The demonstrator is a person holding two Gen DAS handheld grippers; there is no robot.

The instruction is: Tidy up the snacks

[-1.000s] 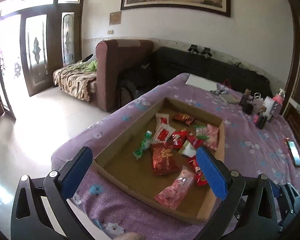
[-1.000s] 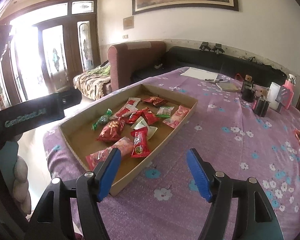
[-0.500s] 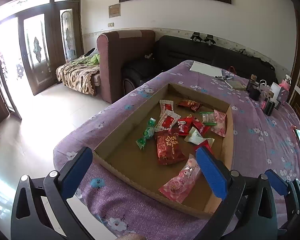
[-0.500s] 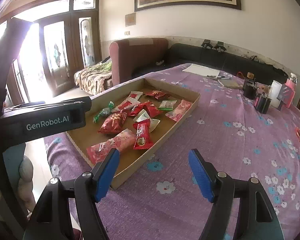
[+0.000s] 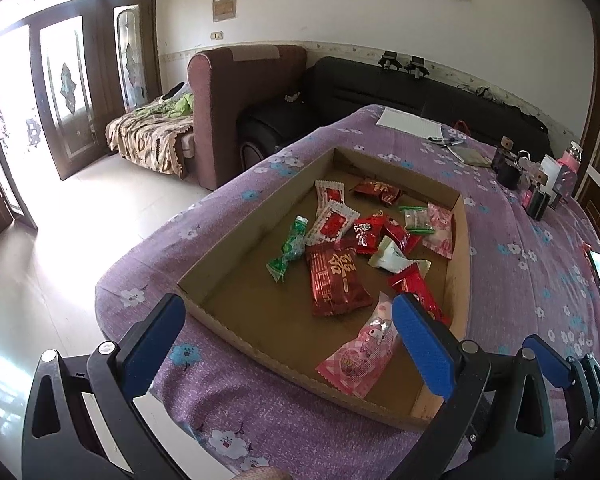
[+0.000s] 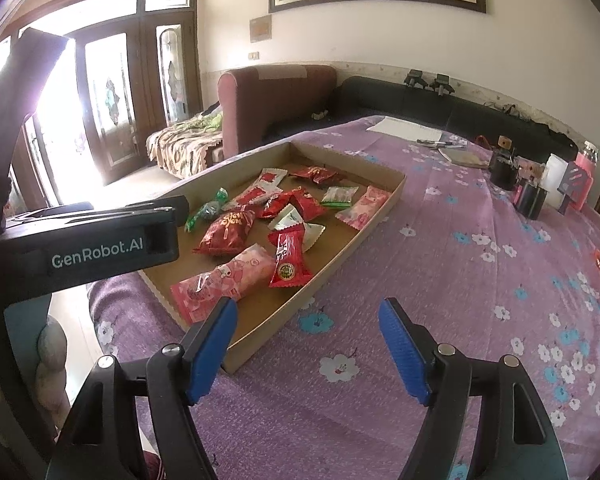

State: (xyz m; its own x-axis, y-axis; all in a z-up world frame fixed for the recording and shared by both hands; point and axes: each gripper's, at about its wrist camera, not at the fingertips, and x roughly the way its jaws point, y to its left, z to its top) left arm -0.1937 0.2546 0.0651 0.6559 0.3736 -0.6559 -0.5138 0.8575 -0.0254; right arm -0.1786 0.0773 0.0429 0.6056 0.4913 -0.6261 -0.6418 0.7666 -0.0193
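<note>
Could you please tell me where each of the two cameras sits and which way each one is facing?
Left wrist: rides the left tongs, at the table's near edge, facing the cardboard tray; its open blue pads show, with the right tongs' tips at lower right.
Right wrist: rides the right tongs, over the purple tablecloth right of the tray, facing the sofa; its open pads and the left tool's body show.
Shared: tray, snacks, sofa.

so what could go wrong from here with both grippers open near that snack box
1. The cardboard box sits near the table's corner; a push from the left gripper could slide it off the edge.
2. The snacks overlap: closing on the pink packet may also catch the small red packet beside it.
3. The right gripper hangs over bare purple cloth, possibly snagging it.
</note>
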